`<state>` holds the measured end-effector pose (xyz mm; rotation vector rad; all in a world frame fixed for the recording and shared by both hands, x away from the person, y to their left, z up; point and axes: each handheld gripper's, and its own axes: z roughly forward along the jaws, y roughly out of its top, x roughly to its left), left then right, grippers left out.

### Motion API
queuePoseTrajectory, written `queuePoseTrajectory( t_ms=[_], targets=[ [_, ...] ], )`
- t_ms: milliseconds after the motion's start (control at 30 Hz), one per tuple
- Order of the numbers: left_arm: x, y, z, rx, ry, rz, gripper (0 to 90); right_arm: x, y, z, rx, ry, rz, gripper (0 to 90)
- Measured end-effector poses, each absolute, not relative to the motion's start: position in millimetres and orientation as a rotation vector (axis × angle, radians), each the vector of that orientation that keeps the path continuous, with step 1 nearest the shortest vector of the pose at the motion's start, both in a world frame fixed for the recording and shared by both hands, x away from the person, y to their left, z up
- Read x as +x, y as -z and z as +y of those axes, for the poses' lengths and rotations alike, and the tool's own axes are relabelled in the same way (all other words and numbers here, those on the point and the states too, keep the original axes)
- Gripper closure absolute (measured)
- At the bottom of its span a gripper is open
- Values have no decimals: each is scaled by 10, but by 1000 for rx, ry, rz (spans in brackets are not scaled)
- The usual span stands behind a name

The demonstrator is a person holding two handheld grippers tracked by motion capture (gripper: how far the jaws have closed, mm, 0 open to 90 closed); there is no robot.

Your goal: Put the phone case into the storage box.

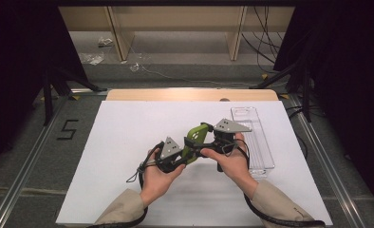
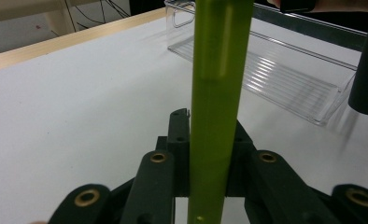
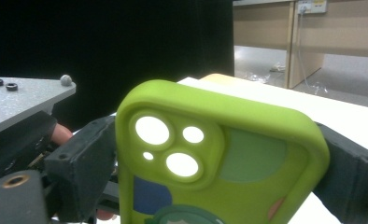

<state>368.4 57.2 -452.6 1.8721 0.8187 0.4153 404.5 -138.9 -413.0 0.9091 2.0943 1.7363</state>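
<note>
1. Left gripper [image 1: 175, 159]: jaws clamped on the thin edges of the green phone case [image 1: 194, 140], at its lower end.
2. Case held in the air between both grippers, left of the clear tray [image 1: 266, 156]; long axis rises toward the right gripper [image 1: 212, 142].
3. Right gripper: jaws flank the case's camera end across its width, wide; contact cannot be told.
4. Tray lies empty on the white table [image 1: 128, 142].

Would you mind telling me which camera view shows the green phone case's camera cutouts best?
The right gripper view: the green phone case faces the lens, its round cutouts plain. The left gripper view shows its thin edge, clamped between jaws. The high view shows it small, between both grippers.
</note>
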Motion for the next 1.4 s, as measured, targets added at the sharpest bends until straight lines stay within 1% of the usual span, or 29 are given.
queuePoseTrajectory(
  t_ms=[467,600,967,1067,1133,1233,1300,1400],
  targets=[
    [3682,4524,568,1863,-413,809,766,4041,4121,-1401,913,-1747,2080,149],
    [3679,4504,570,1867,-424,787,747,4039,4105,-1406,900,-1752,2082,153],
    [3667,4404,666,1872,-464,738,509,4041,4004,-1474,838,-1734,2072,158],
    [3653,4378,688,1890,-464,724,425,4049,3986,-1500,837,-1728,2066,158],
    [3643,4367,693,1911,-459,716,344,4055,3977,-1521,840,-1721,2058,158],
    [3622,4359,712,1940,-459,702,266,4065,3962,-1552,839,-1718,2050,158],
    [3611,4361,721,1957,-460,706,188,4070,3951,-1569,839,-1715,2045,158],
    [3597,4361,750,1974,-449,707,124,4077,3936,-1595,842,-1709,2038,159]
  ],
)
